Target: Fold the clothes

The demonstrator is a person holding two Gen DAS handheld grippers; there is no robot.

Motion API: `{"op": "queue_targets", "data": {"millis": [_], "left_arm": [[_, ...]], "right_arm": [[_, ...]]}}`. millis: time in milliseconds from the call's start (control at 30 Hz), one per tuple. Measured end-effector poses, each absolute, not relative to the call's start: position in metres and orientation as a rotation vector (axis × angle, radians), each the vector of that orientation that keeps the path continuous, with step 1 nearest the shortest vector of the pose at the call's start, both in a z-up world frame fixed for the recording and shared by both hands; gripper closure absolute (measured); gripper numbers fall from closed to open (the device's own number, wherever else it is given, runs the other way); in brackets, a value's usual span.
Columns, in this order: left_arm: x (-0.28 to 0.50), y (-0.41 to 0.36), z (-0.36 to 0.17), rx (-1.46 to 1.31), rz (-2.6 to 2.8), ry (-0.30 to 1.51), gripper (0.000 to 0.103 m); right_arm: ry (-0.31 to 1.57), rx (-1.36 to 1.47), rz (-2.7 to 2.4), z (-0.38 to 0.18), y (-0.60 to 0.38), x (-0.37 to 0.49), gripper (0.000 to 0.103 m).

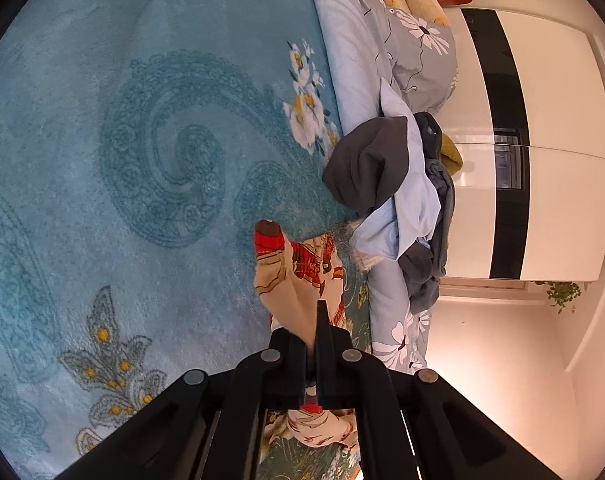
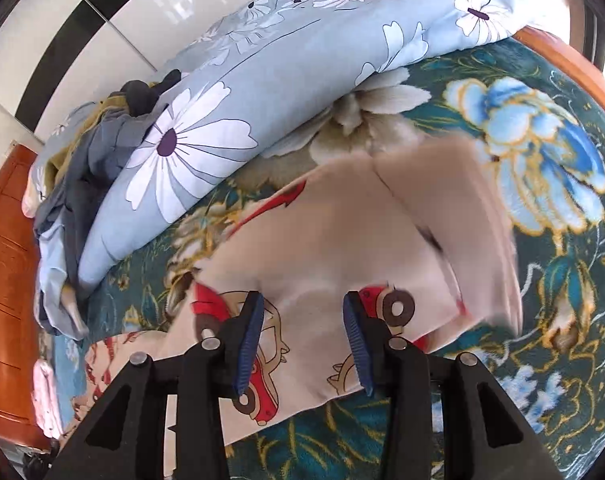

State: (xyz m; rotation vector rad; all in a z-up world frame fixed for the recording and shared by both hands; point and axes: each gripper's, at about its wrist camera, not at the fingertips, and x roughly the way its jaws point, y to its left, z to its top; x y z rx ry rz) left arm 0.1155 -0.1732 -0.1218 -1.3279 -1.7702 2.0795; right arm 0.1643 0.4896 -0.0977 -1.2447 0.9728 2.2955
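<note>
a: what has the left gripper (image 1: 312,332) got?
b: its fingers are pinched tight on a fold of the beige car-print garment (image 1: 298,280), lifted over the teal bedspread (image 1: 122,160). beyond it sits a pile of clothes (image 1: 394,184) against the floral duvet (image 1: 414,40).
a: and the right gripper (image 2: 302,320)?
b: fingers spread wide, holding nothing, just above the same garment (image 2: 342,240), which lies on the flowered blanket (image 2: 542,168).

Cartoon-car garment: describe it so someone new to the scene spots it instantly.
Start at the bed's teal floral blanket, beside the rolled pale-blue daisy duvet. The cartoon-car garment lies on the blanket, beneath the open right gripper. It is the only beige cloth with red cars; the clothes pile is plain grey, blue and mustard.
</note>
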Motion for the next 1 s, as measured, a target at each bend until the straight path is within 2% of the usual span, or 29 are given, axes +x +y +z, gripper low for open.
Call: {"op": "queue_targets", "data": {"millis": [167,333,633,867,933,967,1000], "left_arm": [[0.113,-0.173,-0.129,-1.34,2.08,-1.776,0.1],[0.11,-0.172,-0.129,-1.337,2.071,-1.786,0.1],[0.103,-0.17,-0.115,-1.306,2.09,-1.757,0.1],[0.099,-0.175,-0.113,-1.293,2.097,-1.761,0.1],[0.098,-0.176,-0.111,-1.29,2.098,-1.758,0.1],[0.097,-0.177,-0.11,-1.289,2.098,-1.754,0.1],[0.097,-0.179,-0.107,-1.275,2.098,-1.753,0.1]], "right_arm": [[1.162,-1.107,2.282,-0.103,0.484,0.215,0.061],[1.526,-0.996,2.23,-0.133,0.49,0.24,0.061],[1.739,-1.151,2.277,-0.162,0.438,0.205,0.061],[1.827,-0.826,2.251,-0.163,0.452,0.215,0.061],[1.859,-0.794,2.208,-0.169,0.456,0.214,0.068],[1.885,-0.789,2.186,-0.172,0.457,0.212,0.086],[1.899,-0.766,2.189,-0.168,0.457,0.213,0.099]]}}
